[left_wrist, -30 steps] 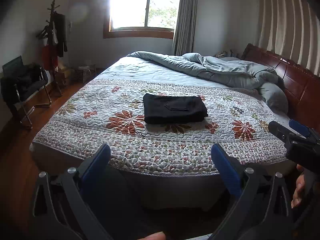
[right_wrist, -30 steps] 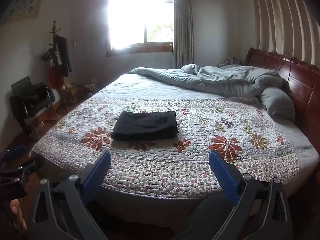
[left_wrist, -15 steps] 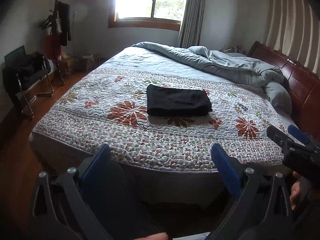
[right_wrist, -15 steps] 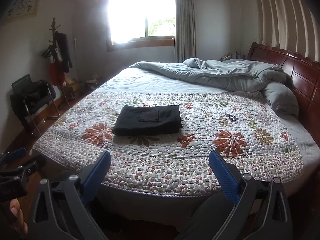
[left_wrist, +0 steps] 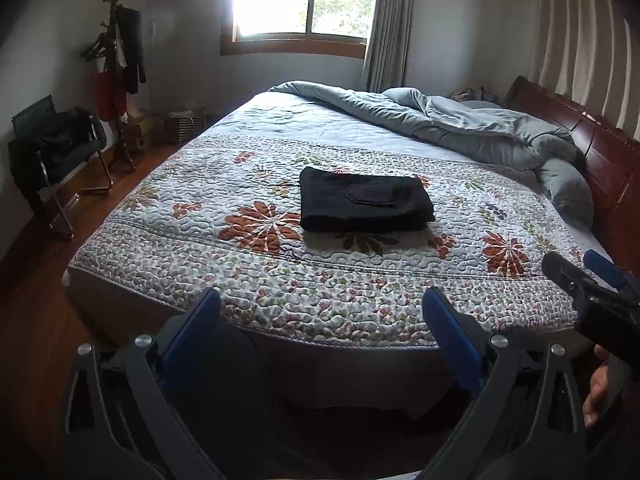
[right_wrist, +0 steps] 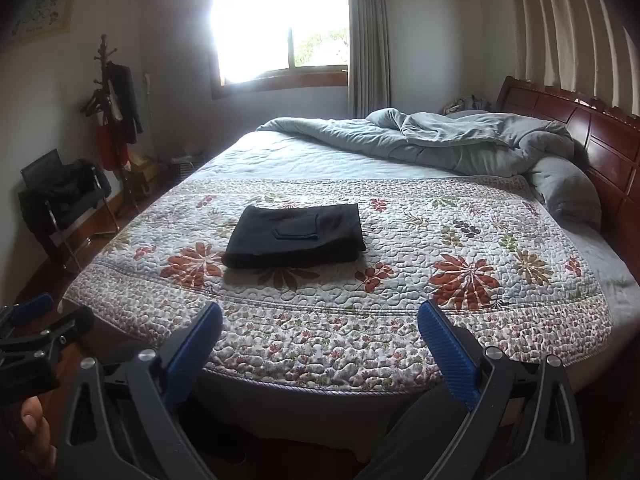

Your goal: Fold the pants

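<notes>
Black pants (left_wrist: pixel 364 205) lie folded into a flat rectangle on the floral quilt (left_wrist: pixel 280 280) in the middle of the bed, back pocket up. They also show in the right wrist view (right_wrist: pixel 295 236). My left gripper (left_wrist: pixel 322 302) is open and empty, held off the near edge of the bed. My right gripper (right_wrist: pixel 320 316) is open and empty, also short of the bed edge. The right gripper shows at the right of the left wrist view (left_wrist: pixel 584 268). The left gripper shows at the left of the right wrist view (right_wrist: pixel 52 316).
A grey duvet (left_wrist: pixel 460 128) is bunched at the far side by the wooden headboard (left_wrist: pixel 600 144), with a pillow (right_wrist: pixel 568 192). A black chair (left_wrist: pixel 60 152) and a coat stand (left_wrist: pixel 116 60) stand at the left wall. Wooden floor (left_wrist: pixel 32 264) lies left of the bed.
Both grippers have risen slightly and tilted down, so the bed and pants sit lower and closer in both views. The pants have not moved. Both grippers stay open.
</notes>
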`<act>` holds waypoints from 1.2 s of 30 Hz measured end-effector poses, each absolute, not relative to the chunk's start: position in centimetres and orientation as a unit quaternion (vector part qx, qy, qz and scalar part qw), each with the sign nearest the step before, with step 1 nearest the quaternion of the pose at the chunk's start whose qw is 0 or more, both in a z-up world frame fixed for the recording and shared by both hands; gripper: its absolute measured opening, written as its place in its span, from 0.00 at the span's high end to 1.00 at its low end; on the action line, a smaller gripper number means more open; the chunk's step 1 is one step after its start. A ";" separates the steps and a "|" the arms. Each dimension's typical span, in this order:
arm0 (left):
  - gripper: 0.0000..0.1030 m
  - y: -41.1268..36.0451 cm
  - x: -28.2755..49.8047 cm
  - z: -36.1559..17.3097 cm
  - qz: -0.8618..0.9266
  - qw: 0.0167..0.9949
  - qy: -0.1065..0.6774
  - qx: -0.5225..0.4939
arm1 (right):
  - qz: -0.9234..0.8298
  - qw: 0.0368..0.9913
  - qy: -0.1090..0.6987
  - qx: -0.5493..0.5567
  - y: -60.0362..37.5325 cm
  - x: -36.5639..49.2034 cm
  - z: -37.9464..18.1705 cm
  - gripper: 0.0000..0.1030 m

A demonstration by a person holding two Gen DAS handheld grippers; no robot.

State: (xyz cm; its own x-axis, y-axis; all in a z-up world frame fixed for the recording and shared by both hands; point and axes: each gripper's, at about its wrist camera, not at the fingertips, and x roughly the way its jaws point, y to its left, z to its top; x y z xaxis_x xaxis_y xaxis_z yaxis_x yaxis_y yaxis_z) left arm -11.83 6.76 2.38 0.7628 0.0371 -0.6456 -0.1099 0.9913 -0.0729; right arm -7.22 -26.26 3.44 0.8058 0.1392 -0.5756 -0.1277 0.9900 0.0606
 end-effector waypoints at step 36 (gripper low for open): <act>0.03 6.5 -12.5 2.9 0.060 0.938 0.339 -0.039 | 0.074 0.953 0.294 0.013 -26.4 -7.6 3.4 0.04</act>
State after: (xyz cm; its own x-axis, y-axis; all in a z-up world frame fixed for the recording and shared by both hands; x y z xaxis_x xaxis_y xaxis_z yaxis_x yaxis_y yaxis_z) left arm -12.55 6.54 2.92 0.7631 0.0868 -0.6405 -0.1402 0.9896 -0.0330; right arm -7.64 -26.40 3.37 0.8158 0.1483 -0.5590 -0.1335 0.9887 0.0675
